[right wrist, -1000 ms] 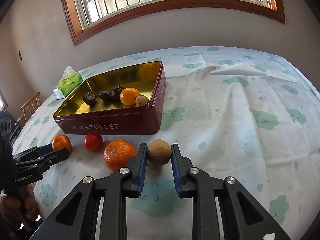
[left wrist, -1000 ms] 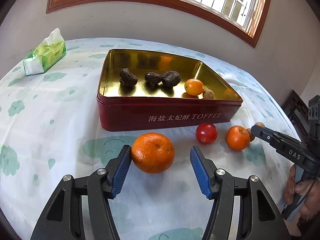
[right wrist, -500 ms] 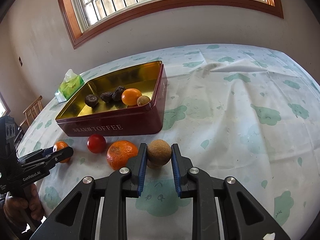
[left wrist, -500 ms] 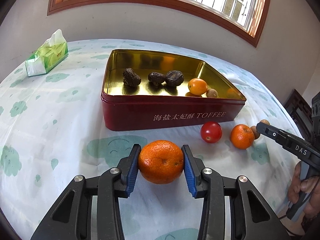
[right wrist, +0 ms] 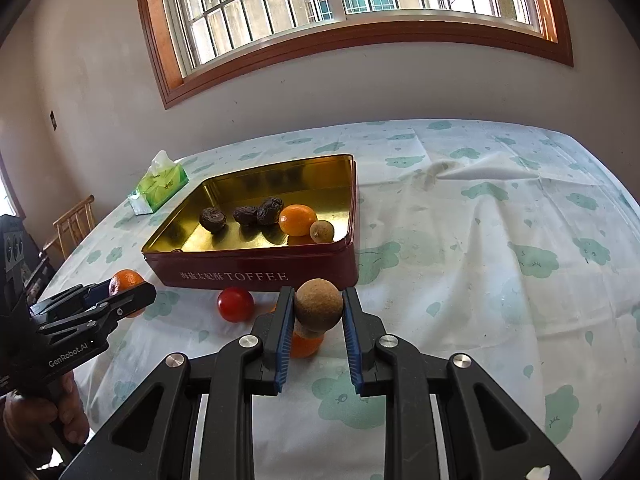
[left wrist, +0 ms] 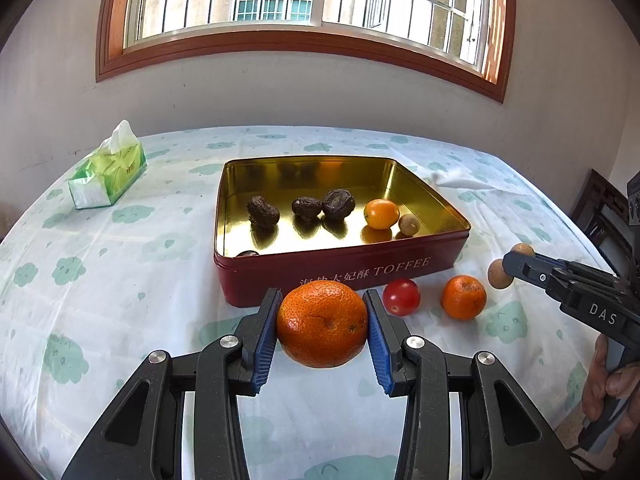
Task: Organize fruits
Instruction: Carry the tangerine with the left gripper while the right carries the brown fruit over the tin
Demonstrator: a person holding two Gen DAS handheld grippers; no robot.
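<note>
My left gripper is shut on a large orange and holds it above the tablecloth in front of the red toffee tin. My right gripper is shut on a round brown fruit, lifted off the table. The tin holds three dark wrinkled fruits, a small orange and a small brown fruit. On the cloth lie a red tomato, a small orange and another brown fruit. In the right wrist view the tomato lies before the tin.
A green tissue pack sits at the far left of the table. A wooden chair stands beyond the table's left edge. The wall and window are behind the table. A fold in the tablecloth lies right of the tin.
My left gripper closed on the large orange and lifted it. My right gripper, holding the brown fruit, rose off the table and both views tilted up.
</note>
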